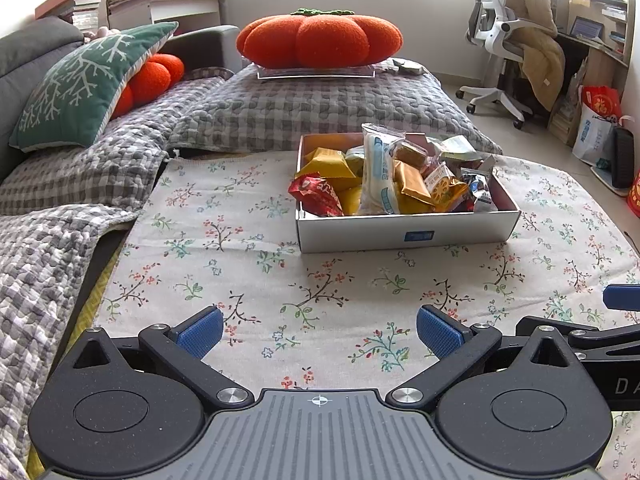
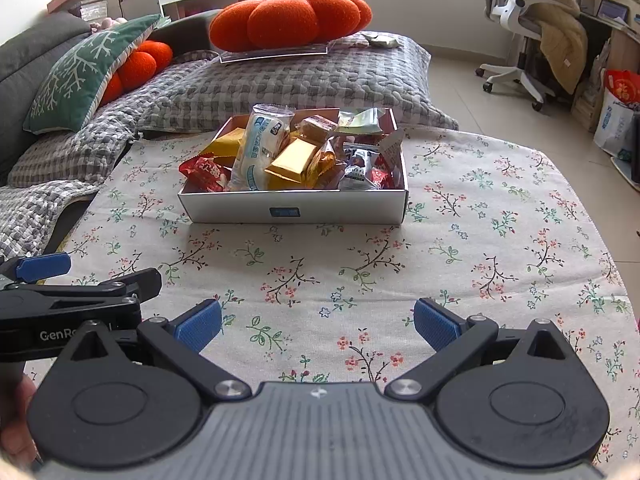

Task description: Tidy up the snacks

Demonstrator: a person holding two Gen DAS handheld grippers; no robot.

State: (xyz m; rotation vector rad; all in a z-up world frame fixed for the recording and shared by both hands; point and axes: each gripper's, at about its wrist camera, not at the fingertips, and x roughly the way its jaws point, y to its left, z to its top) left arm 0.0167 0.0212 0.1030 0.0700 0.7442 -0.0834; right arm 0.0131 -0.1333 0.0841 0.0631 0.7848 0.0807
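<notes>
Left gripper (image 1: 320,334), right gripper (image 2: 318,330): jaws spread, empty, seemingly level.

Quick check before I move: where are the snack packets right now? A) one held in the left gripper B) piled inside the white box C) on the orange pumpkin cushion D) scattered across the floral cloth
B. The snack packets are heaped inside the white box; the floral cloth around it bears none, and both the left gripper and the right gripper are open and hold nothing.

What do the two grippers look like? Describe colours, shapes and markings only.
Both the left gripper and the right gripper have matte black linkage arms with silver pivot bolts, round black housings, a ribbed grey centre plate with a small white mark, and textured blue fingers. White lettering marks each body's side.
</notes>
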